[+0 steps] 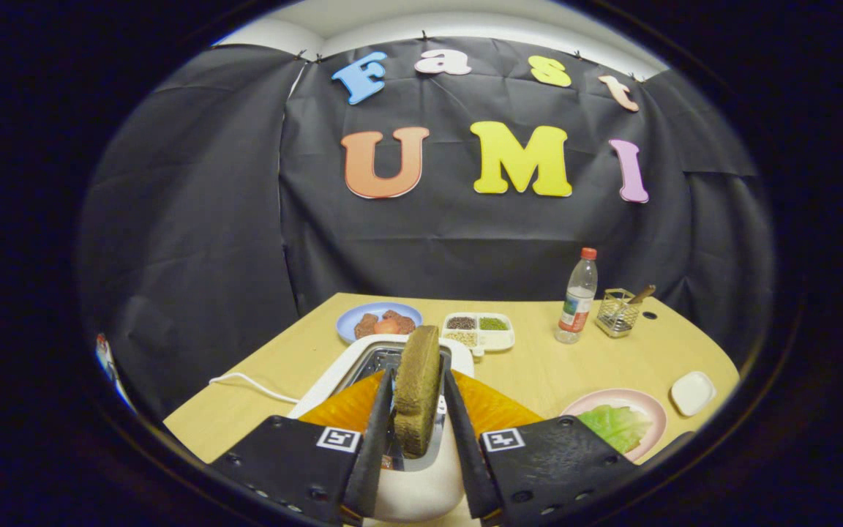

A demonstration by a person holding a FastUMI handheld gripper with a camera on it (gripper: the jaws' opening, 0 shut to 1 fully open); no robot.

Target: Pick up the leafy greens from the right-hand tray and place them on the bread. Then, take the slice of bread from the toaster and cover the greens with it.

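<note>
The gripper (418,432) is pointing forward over the toaster (399,366), its two fingers (376,432) standing narrow on either side of an upright slice of bread (417,391). The left finger is lying along the slice's left face; the right finger is sitting close beside the right face, and I cannot tell whether it is pressing on it. The bread is dark brown, standing on edge between the fingers, its lower end low in the toaster's slot and its top rising above the fingertips.

The toaster is sitting directly under and just ahead of the fingers, white with a metal slot. A white cord (253,384) is running off from it to the left across the wooden table (538,366).

Right of the right finger, a pink plate (645,406) is holding a leafy green (615,426). A small white dish (692,393) is lying just beyond that plate, further right.

Beyond the toaster, a blue plate (359,316) is carrying brown and orange food, and a white divided tray (478,331) of grains is sitting just right of it. Further right, a bottle (578,296) with a red cap is standing upright, with a wire basket (617,312) beside it.
</note>
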